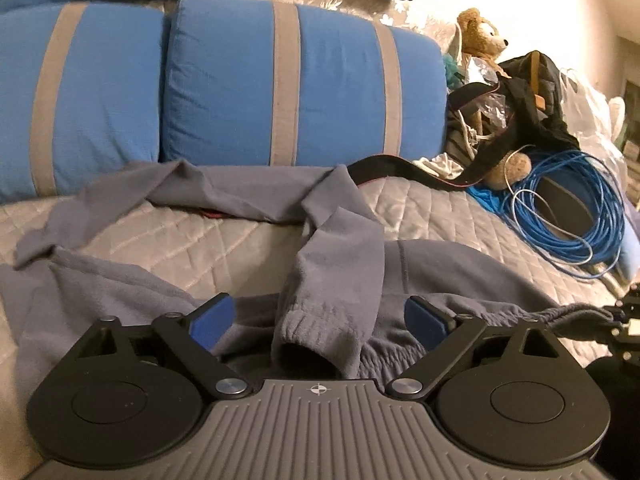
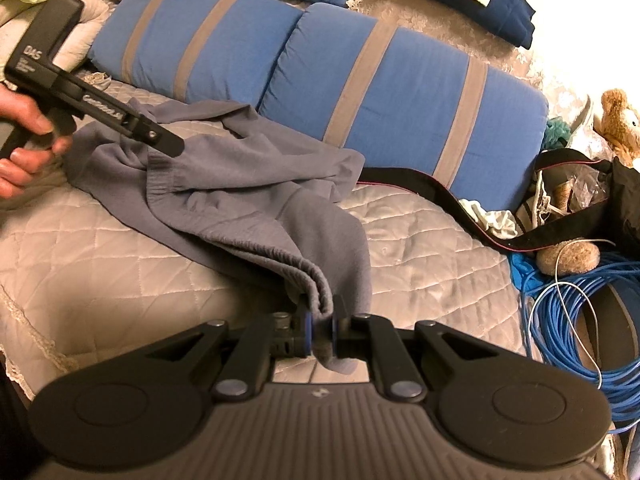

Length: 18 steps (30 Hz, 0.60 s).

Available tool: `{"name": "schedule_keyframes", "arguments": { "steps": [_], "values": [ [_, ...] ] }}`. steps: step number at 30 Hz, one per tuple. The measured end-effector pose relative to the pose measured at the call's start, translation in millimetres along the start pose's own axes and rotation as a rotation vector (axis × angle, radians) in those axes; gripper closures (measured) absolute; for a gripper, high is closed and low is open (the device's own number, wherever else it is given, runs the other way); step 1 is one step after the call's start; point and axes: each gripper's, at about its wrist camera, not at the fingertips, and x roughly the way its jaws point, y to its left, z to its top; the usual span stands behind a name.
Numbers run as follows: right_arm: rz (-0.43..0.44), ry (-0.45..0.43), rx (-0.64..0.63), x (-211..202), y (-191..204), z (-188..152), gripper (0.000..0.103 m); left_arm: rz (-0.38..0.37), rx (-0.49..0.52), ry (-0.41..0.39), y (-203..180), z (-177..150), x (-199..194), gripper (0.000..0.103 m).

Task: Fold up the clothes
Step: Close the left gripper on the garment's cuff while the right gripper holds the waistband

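Observation:
Grey sweatpants (image 1: 336, 256) lie crumpled on the quilted bed (image 1: 168, 240). In the left wrist view my left gripper (image 1: 319, 322) is open, its blue pads (image 1: 212, 322) wide apart. A cuffed leg end (image 1: 316, 332) lies between them, and neither pad presses on it. At the right edge my right gripper (image 1: 628, 320) pulls the elastic waistband taut. In the right wrist view my right gripper (image 2: 320, 330) is shut on a bunched edge of the sweatpants (image 2: 248, 184). A hand (image 2: 24, 120) holds my left gripper (image 2: 172, 146) over the garment's far side.
Two blue pillows with grey stripes (image 1: 296, 80) stand behind the garment. To the right lie a coil of blue cable (image 1: 576, 216), a teddy bear (image 1: 480, 32), a black bag (image 1: 536, 92) with a long strap (image 1: 392, 168), and plastic bags.

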Motion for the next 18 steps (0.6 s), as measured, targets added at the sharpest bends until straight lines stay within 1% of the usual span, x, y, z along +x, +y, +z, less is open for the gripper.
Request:
{"name": "schedule_keyframes", "arguments": {
  "steps": [6, 10, 12, 14, 15, 17, 18],
  "values": [
    [0.002, 0.001, -0.001, 1, 0, -1, 0.094, -0.024, -0.013, 0.041, 7, -5, 9, 0.020],
    [-0.001, 0.000, -0.006, 1, 1, -2, 0.094, -0.039, -0.043, 0.052, 13, -6, 11, 0.027],
    [-0.003, 0.000, -0.011, 1, 2, -2, 0.094, -0.047, -0.052, 0.059, 15, -6, 11, 0.033],
    [-0.004, 0.000, -0.012, 1, 2, -2, 0.094, -0.049, -0.058, 0.068, 15, -7, 12, 0.045],
    [-0.004, 0.001, -0.012, 1, 2, -2, 0.094, -0.046, -0.063, 0.072, 15, -7, 13, 0.047],
    [-0.003, 0.001, -0.012, 1, 2, -2, 0.094, -0.049, -0.079, 0.081, 18, -7, 14, 0.055],
    [-0.003, 0.002, -0.012, 1, 2, -2, 0.094, -0.052, -0.090, 0.084, 19, -8, 14, 0.057]
  ]
}}
